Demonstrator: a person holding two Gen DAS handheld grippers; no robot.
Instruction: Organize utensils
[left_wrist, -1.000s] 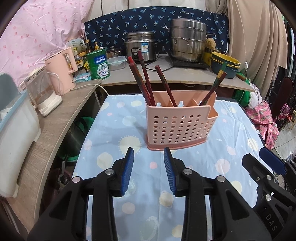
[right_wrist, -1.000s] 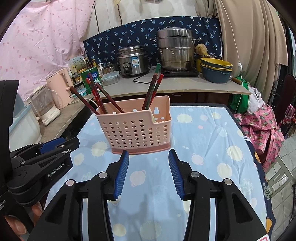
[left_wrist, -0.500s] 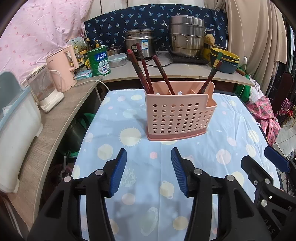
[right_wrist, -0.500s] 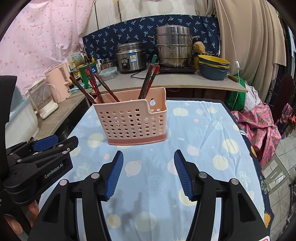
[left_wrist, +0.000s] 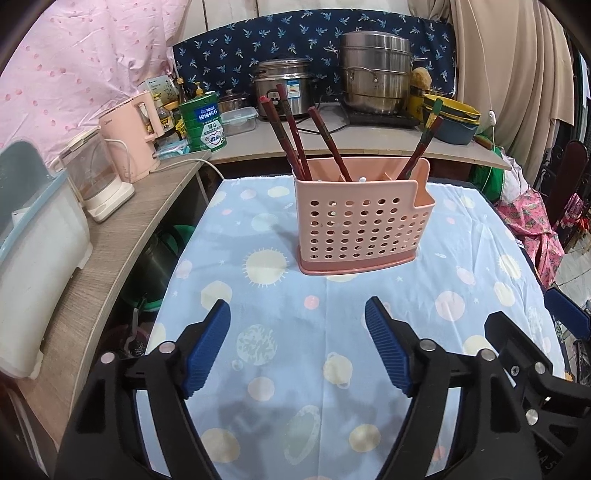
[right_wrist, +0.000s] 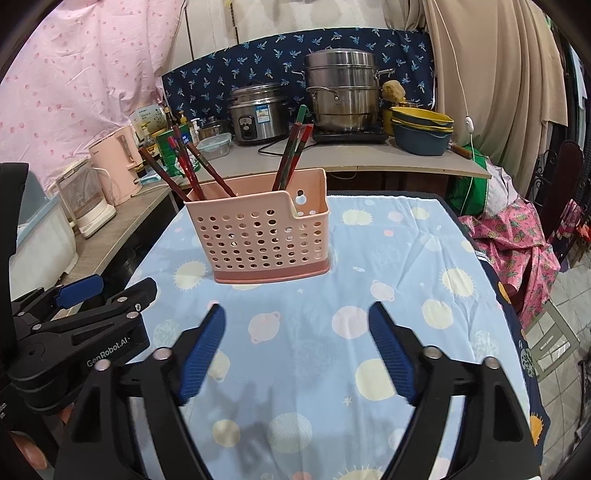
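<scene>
Pink holder (left_wrist: 364, 225) stands upright on the tablecloth (left_wrist: 280, 332), ahead of both sets of fingers and apart from them. Chopsticks (left_wrist: 291, 136) lean in its left compartment; a second pair (left_wrist: 421, 144) leans in the right one. Left gripper (left_wrist: 297, 349): fingers wide apart, holding nothing, above bare cloth. Right gripper (right_wrist: 295, 347): fingers wide apart, likewise holding nothing. Beyond the holder, a counter (left_wrist: 369, 144) carries a rice cooker (left_wrist: 282, 86) and steamer pot (left_wrist: 375, 72).
</scene>
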